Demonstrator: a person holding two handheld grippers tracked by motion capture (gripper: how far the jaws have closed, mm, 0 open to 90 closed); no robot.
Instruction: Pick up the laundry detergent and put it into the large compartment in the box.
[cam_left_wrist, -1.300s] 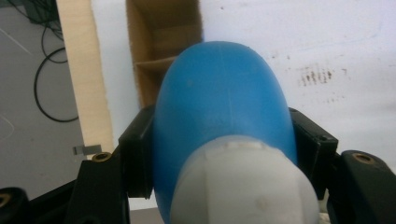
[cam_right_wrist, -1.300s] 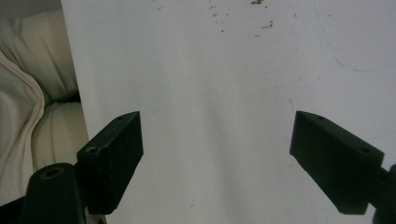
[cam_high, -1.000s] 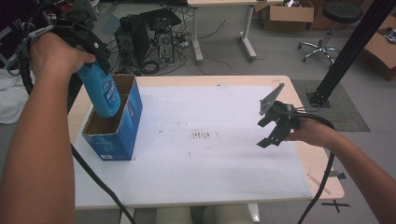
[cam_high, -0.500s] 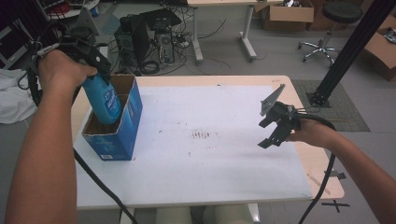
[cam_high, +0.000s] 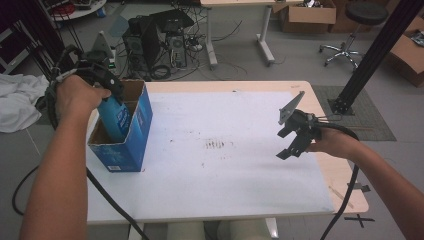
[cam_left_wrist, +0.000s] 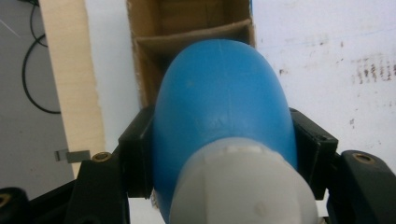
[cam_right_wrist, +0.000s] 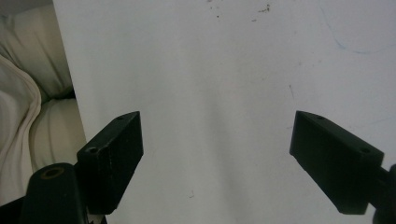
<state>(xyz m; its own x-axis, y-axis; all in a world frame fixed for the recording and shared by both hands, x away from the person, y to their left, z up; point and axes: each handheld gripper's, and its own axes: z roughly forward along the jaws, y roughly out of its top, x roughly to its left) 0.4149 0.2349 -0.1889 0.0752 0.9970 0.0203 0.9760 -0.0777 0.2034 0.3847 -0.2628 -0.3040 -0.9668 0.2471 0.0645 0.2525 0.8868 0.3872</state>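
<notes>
Left gripper (cam_high: 107, 92), clamped on blue bottle (cam_high: 116, 117), sinking it deeper into cardboard box (cam_high: 131, 145) than moment earlier; right gripper (cam_high: 296, 137) idling wide open, empty, beside box.

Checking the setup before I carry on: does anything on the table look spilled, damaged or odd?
Nothing is spilled or broken. The white tabletop has dark scuff marks near its middle. The blue bottle leans tilted into the blue box, held by the left gripper.

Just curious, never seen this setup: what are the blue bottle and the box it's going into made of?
The blue bottle looks like smooth, slightly glossy plastic with a faint mould seam, and a pale cap. The box looks like cardboard: raw brown inside, printed blue outside. The left gripper clamps the bottle.
</notes>
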